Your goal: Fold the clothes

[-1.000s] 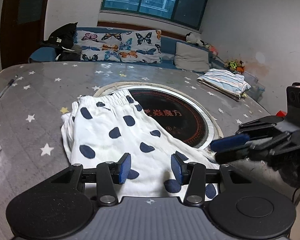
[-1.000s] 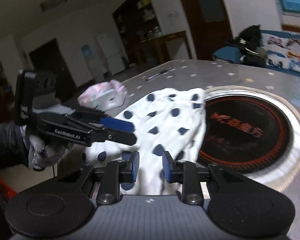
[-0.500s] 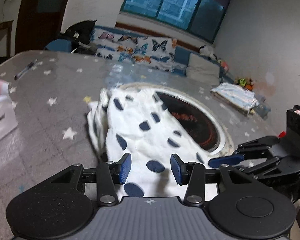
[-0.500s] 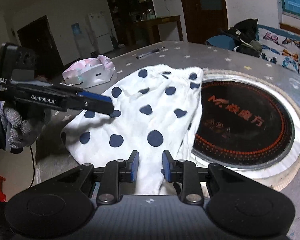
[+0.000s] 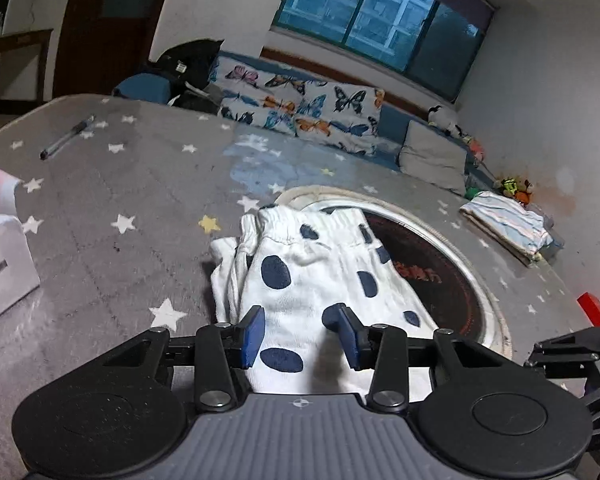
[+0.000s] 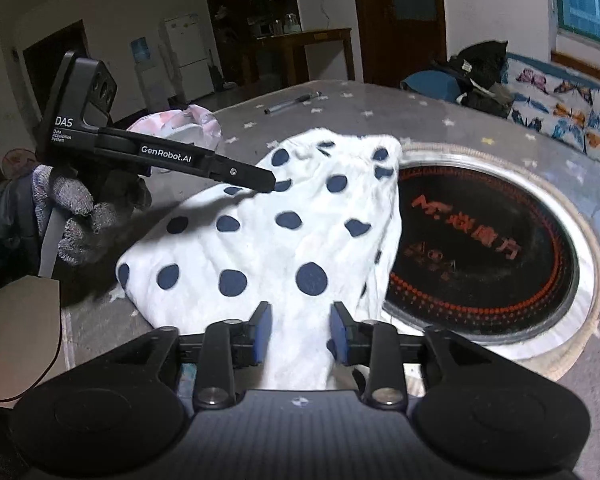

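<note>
White shorts with navy dots (image 5: 312, 280) lie on the grey star-patterned table (image 5: 120, 184), waistband at the far end, partly over a round black cooktop (image 5: 432, 280). My left gripper (image 5: 299, 336) is open, its blue pads either side of the near cloth edge. In the right wrist view the shorts (image 6: 284, 236) spread flat and my right gripper (image 6: 299, 334) is open over the near hem. The left gripper (image 6: 260, 178) shows there as a black arm hovering above the shorts, held by a gloved hand.
A white box (image 5: 0, 264) stands at the table's left edge. A pen (image 5: 66, 142) lies at the far left. A folded striped cloth (image 5: 508, 228) sits at the right. A pink-white bag (image 6: 180, 124) lies beyond the shorts. A sofa with butterfly cushions (image 5: 300, 112) stands behind.
Both grippers have opened wider. The left gripper has moved forward over the shorts toward the waistband, and the cloth now lies flatter on the table.
</note>
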A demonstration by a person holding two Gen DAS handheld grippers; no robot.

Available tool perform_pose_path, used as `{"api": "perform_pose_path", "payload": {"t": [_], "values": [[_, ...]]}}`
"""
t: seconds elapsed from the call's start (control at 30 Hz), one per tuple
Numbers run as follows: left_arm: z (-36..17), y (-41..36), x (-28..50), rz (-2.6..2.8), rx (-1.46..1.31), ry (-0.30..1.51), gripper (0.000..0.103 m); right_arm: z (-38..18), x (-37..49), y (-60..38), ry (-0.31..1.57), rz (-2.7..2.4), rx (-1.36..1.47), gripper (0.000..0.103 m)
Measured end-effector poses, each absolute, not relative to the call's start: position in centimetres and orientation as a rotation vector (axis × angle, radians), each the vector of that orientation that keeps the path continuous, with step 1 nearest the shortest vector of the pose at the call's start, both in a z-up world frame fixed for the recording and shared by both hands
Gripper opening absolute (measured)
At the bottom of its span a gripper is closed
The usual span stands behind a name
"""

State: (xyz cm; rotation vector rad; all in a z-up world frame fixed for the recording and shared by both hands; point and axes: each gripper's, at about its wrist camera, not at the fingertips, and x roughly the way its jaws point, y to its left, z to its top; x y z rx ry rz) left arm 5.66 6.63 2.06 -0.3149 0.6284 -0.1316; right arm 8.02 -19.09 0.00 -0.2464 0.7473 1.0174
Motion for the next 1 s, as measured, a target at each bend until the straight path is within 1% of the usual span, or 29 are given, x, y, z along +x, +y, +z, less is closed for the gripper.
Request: {"api": "perform_pose_path", "payload": {"t": [0.07, 0.13, 0.17, 0.23, 0.27, 0.33, 0.4, 0.47, 0.83, 1.0], "values": [[2.5, 6.6, 4.9, -0.141, -0.317, 0.615, 0.049, 0.6, 7.2, -18.8, 0.727, 1.031, -0.273, 0.038], [2.9, 6.5, 4.2, -0.141, -0.319, 0.604, 0.059, 1.1, 6.2, -18.2, 0.703, 1.047, -0.307, 0.045], [3.0, 6.5, 3.8, -0.139, -0.32, 0.599, 0.062, 1.3, 5.7, -18.0, 0.692, 1.055, -0.325, 0.046], [3.2, 6.3, 2.7, -0.133, -0.325, 0.591, 0.074, 1.5, 4.6, -17.4, 0.673, 1.072, -0.361, 0.048], [3.3, 6.3, 2.3, -0.127, -0.327, 0.589, 0.076, 1.4, 4.0, -17.1, 0.663, 1.078, -0.381, 0.053], [3.2, 6.3, 1.2, -0.111, -0.331, 0.587, 0.089, 1.4, 2.8, -16.6, 0.641, 1.084, -0.425, 0.055], [3.1, 6.4, 0.3, -0.096, -0.339, 0.587, 0.093, 1.3, 1.7, -16.2, 0.622, 1.088, -0.461, 0.056], [3.0, 6.5, -0.6, -0.081, -0.347, 0.586, 0.095, 1.2, 0.7, -15.7, 0.602, 1.091, -0.497, 0.059], [2.4, 7.2, -3.4, -0.023, -0.391, 0.585, 0.102, 0.4, -2.0, -13.6, 0.567, 1.099, -0.575, 0.059], [2.4, 7.8, -3.8, -0.002, -0.417, 0.57, 0.103, 0.5, -2.6, -12.4, 0.535, 1.091, -0.605, 0.059]]}}
